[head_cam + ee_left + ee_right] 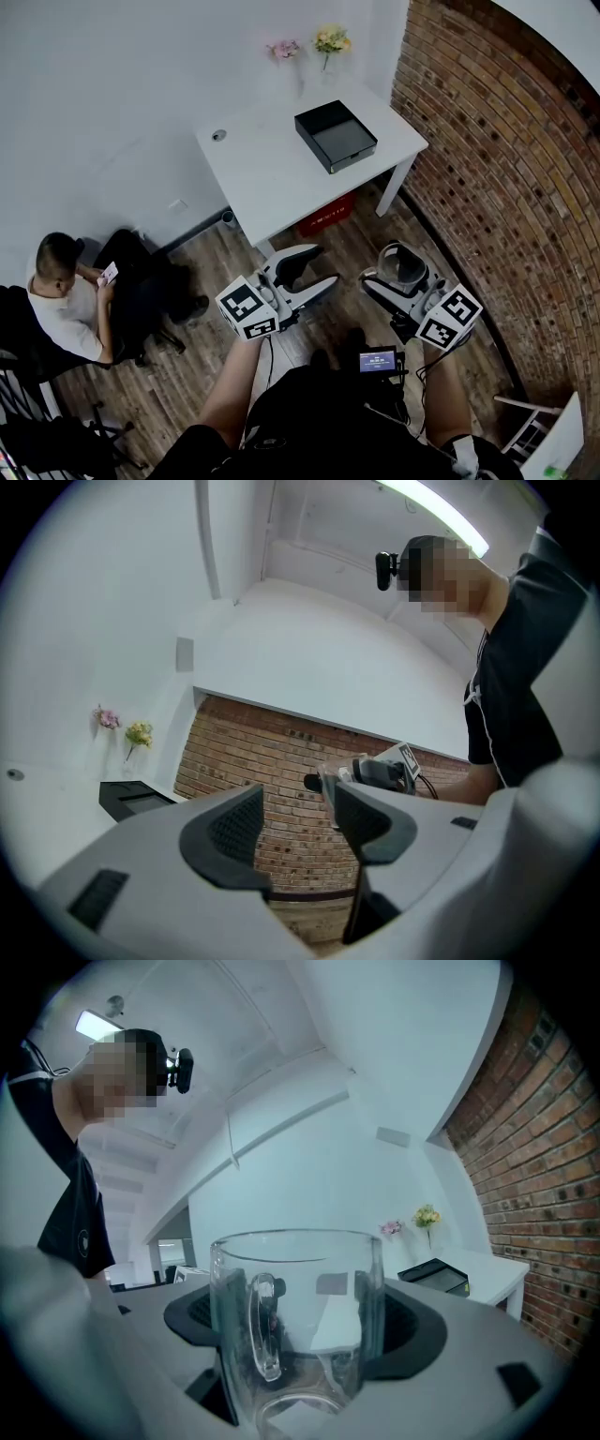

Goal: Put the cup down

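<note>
Right gripper view: the right gripper (302, 1333) squeezes the glass cup (295, 1269), up in the air. The left gripper (295, 832) is open, empty. Next, I think, carry it over the counter (272, 178) and lower it.

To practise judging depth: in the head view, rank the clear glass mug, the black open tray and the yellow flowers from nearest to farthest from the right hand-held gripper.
1. Clear glass mug, held in the right hand-held gripper.
2. Black open tray, on the white table ahead.
3. Yellow flowers, at the wall behind the tray.
</note>
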